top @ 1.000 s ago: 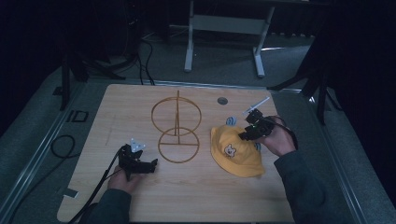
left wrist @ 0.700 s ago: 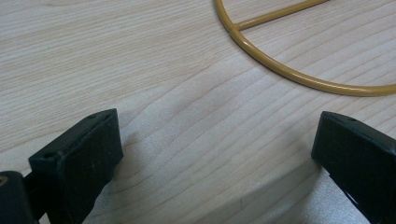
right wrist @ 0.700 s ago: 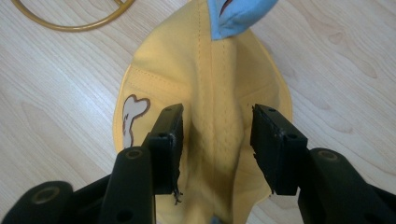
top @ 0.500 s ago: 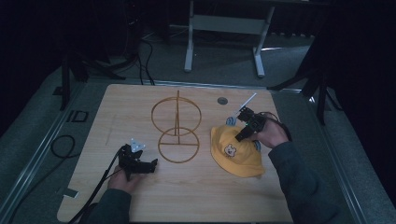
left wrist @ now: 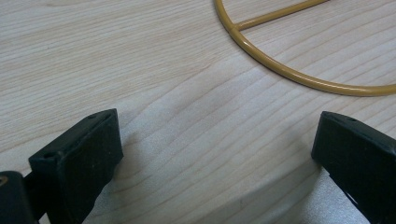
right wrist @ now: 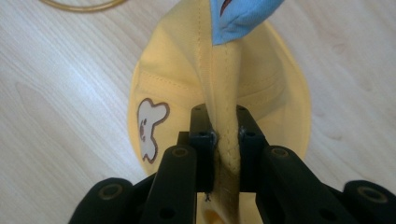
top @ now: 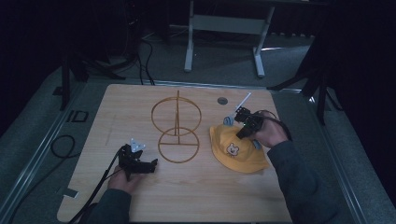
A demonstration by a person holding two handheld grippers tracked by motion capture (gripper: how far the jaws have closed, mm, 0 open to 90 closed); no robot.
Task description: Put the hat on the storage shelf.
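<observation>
A dark room surrounds a pale wooden desk [top: 196, 196]; beyond its far edge, at twelve o'clock, stand the grey legs of a metal frame [top: 224, 32], and black cables [top: 60, 144] trail over the grey floor at nine o'clock.

The work in hand looks like hanging a yellow bucket hat [top: 236, 149] on a gold wire hat stand [top: 176, 126]. The stand is upright near the desk's middle, one ring raised on a post and a second ring lying flat as its base. The hat lies at about three o'clock from that base, just beside it but apart, a small bear patch [right wrist: 150, 127] on its crown.

The right gripper [top: 243, 126] has taken hold: in the right gripper view its fingers [right wrist: 201, 140] are pressed onto a raised fold of the hat's yellow fabric, pinching it along a stitched seam, with a blue tab [right wrist: 240, 16] just past them. Most of the hat appears to rest on the desk, so I judge the grasp done and the lift barely begun, if at all. Carrying the hat over to nine o'clock and setting it on the stand's upper ring are left to do.

The left gripper [top: 140, 163] sits at about seven o'clock from the stand's base, resting low on the desk. Its fingers [left wrist: 81, 154] are spread wide with only bare wood between them, and an arc of the base ring [left wrist: 299, 77] lies just ahead.
</observation>
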